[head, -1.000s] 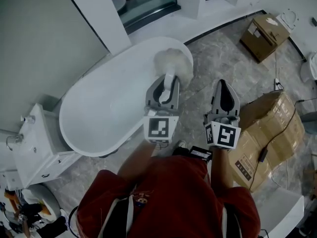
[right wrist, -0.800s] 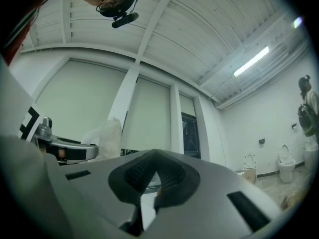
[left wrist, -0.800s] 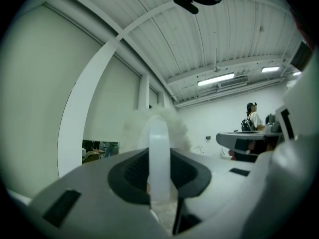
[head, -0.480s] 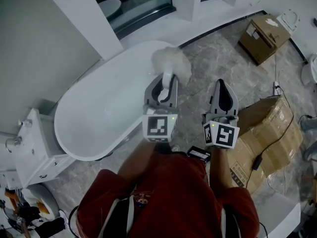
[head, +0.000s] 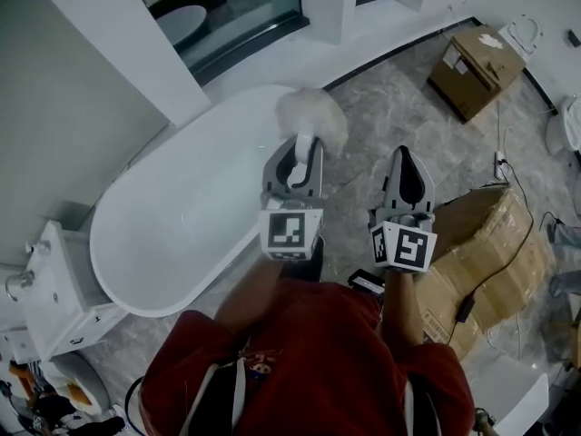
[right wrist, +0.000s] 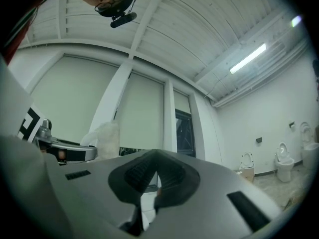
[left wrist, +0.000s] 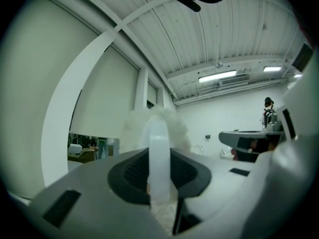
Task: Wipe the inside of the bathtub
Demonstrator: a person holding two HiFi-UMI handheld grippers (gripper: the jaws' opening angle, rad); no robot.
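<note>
Shifted toward the lower left of the head view since a second ago: bathtub (head: 182, 216), with more of the dark window (head: 227, 16) now showing along the top edge. Both tongs at much the same spots in frame, centre and centre right.

Left tongs (head: 305, 149) clamped tight on the white handle of a duster (head: 311, 116). Fluffy head poking out past the tips, over the tub's upper-right end by the rim, seemingly not yet on the inner wall. Right tongs (head: 405, 157) closed or all but closed, gripping nothing, held over the marble floor (head: 381, 107) near a cardboard box (head: 490, 243) at the right.

For a good wipe, probably:
- Tip the left tongs down to press the fluffy head on the inner wall rather than the rim.
- Grip firmly against any twist of the handle.
- Sweep in long overlapping strokes from this near end toward the far lower-left end, following the curve.
- Keep the right tongs clear of the tub.
</note>
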